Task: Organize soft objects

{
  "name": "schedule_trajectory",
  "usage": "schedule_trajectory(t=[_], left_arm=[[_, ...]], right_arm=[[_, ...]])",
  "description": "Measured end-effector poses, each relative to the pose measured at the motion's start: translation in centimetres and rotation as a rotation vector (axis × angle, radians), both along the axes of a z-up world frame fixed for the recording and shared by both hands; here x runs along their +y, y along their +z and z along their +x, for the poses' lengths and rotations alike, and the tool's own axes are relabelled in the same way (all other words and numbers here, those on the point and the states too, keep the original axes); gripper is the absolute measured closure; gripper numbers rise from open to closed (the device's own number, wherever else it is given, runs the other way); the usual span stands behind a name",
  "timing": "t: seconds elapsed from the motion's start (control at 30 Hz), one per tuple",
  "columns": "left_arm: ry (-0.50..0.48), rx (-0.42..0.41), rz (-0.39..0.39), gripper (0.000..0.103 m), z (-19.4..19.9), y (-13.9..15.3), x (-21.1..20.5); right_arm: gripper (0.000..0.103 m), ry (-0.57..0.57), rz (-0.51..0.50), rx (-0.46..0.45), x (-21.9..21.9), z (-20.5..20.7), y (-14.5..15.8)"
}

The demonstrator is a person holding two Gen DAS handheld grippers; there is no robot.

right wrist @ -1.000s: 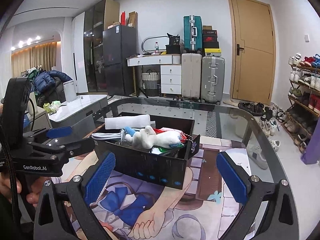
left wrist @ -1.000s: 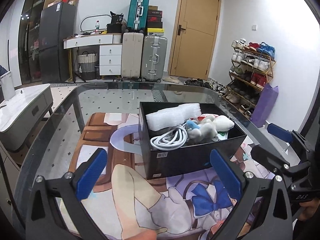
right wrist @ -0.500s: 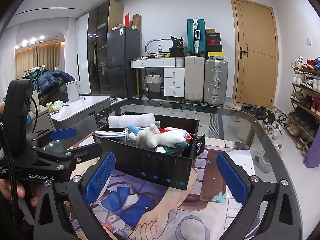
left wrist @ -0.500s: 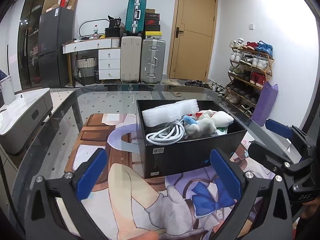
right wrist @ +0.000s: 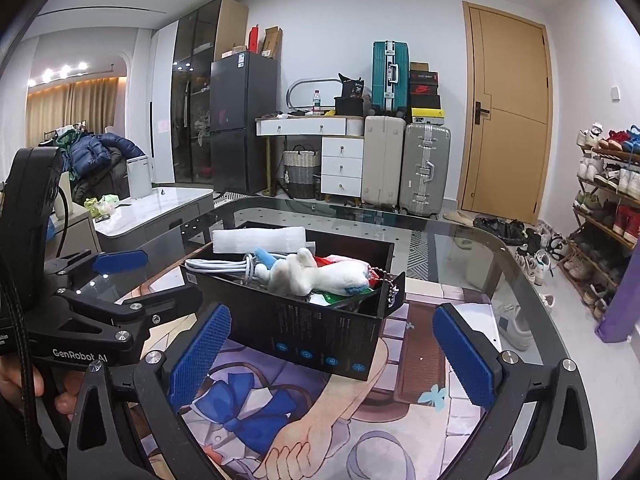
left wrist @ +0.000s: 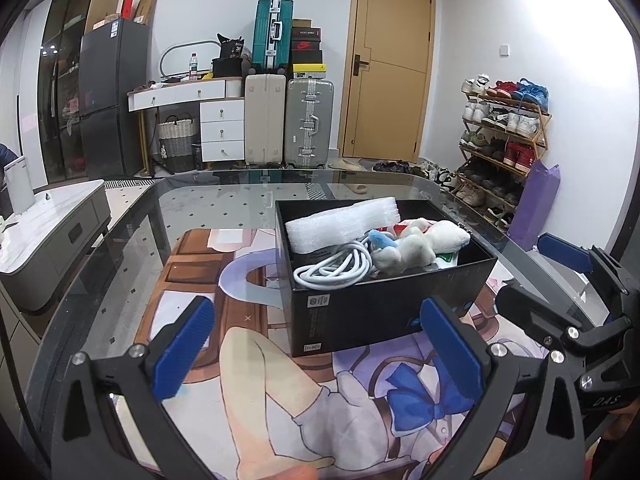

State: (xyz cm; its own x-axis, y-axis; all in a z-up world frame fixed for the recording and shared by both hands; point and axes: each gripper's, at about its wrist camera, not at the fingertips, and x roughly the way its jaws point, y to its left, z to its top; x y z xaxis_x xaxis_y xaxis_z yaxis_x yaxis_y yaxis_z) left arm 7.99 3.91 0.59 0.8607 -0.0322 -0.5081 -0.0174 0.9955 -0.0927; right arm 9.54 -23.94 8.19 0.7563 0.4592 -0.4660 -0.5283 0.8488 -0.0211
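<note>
Rectangular black box (left wrist: 384, 304) holding fuzzy white plush (left wrist: 420, 244), coiled cable (left wrist: 336, 268); just beyond left gripper (left wrist: 320, 340) and right gripper (right wrist: 332, 352), both spread apart, empty.

1. Left wrist view looks forward from near and low over the glass table (left wrist: 224, 208), the black box (left wrist: 384, 312) slightly right of centre
2. Right wrist view faces likewise from further right; both share box, door (right wrist: 508, 120)

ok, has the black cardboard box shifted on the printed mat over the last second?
No. The black cardboard box sits at the same spot on the printed mat; only the camera views drifted.
</note>
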Motion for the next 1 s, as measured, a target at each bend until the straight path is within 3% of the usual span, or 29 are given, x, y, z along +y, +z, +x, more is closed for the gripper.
schedule_trajectory(t=[1.0], left_arm=[[-0.014, 0.004, -0.026, 0.000, 0.0, -0.3, 0.4]], right_arm=[[0.000, -0.040, 0.074, -0.046, -1.5, -0.8, 0.8]])
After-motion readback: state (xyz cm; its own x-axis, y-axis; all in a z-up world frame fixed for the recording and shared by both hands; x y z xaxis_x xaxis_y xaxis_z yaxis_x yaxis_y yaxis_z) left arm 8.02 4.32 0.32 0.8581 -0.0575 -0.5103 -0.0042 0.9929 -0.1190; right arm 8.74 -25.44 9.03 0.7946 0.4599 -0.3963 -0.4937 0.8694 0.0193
